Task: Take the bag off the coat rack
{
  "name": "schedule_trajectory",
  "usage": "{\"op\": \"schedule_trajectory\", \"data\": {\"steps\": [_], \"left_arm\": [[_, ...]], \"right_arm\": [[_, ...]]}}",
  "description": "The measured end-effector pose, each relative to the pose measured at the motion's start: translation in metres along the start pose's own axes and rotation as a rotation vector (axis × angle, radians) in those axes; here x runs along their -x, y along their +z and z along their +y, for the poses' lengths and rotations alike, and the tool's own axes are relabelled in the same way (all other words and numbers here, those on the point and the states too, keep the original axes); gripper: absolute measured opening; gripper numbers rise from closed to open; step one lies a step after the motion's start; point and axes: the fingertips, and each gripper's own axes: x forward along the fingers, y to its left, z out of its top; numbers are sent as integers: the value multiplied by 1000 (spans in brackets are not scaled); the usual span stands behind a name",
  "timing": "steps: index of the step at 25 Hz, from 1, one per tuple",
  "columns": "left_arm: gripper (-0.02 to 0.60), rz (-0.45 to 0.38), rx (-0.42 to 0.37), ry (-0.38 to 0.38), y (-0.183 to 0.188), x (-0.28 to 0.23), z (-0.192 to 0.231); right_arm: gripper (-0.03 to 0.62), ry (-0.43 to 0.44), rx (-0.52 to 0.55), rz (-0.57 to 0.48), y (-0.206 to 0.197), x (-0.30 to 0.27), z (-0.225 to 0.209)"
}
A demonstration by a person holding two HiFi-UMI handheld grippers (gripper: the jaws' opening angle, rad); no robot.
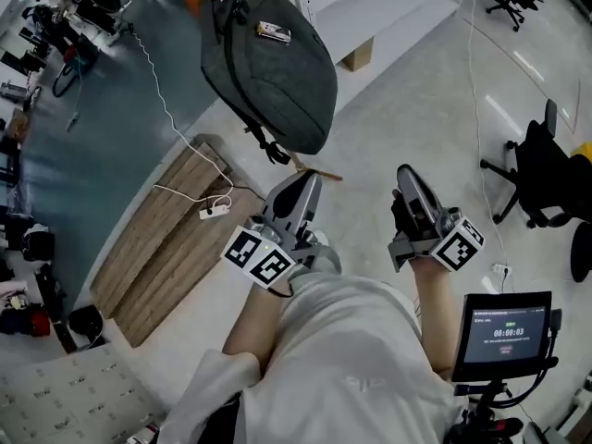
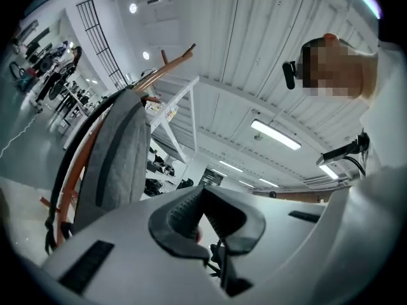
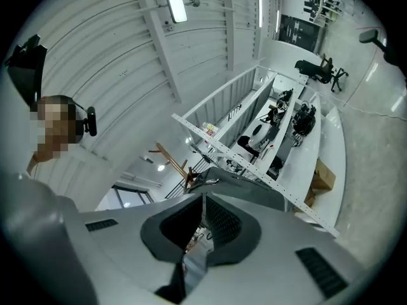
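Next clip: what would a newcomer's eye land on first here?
A grey backpack hangs on the wooden coat rack, top centre of the head view. Below it, the left gripper and right gripper point toward it, jaws together, holding nothing.

Pale floor (image 1: 416, 128), wooden boards (image 1: 157, 257), white power strip (image 1: 214, 213), black office chair (image 1: 546, 178), ceiling strip light (image 2: 275, 135).

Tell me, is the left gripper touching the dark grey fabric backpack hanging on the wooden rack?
Apart. The head view shows a clear gap of floor between the left gripper and the backpack.
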Motion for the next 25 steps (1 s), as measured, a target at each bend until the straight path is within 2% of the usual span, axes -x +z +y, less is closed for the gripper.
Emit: {"op": "schedule_trajectory", "data": {"steps": [3, 8, 13, 18, 22, 25], "left_arm": [[6, -18, -18, -25, 26, -5, 19], [6, -32, -56, -41, 67, -23, 79], [6, -37, -68, -46, 75, -24, 88], [6, -55, -93, -14, 76, -11, 83], [6, -61, -116, 69, 92, -24, 97], [6, -74, -131, 117, 110, -13, 106]], "right_arm": [[11, 16, 6, -2, 2, -32, 4], [11, 28, 13, 3, -4, -111, -13], [11, 53, 17, -6, 3, -131, -8], [11, 112, 10, 21, 3, -140, 4], [11, 165, -9, 87, 19, -181, -5], [11, 216, -23, 137, 17, -208, 4]]}}
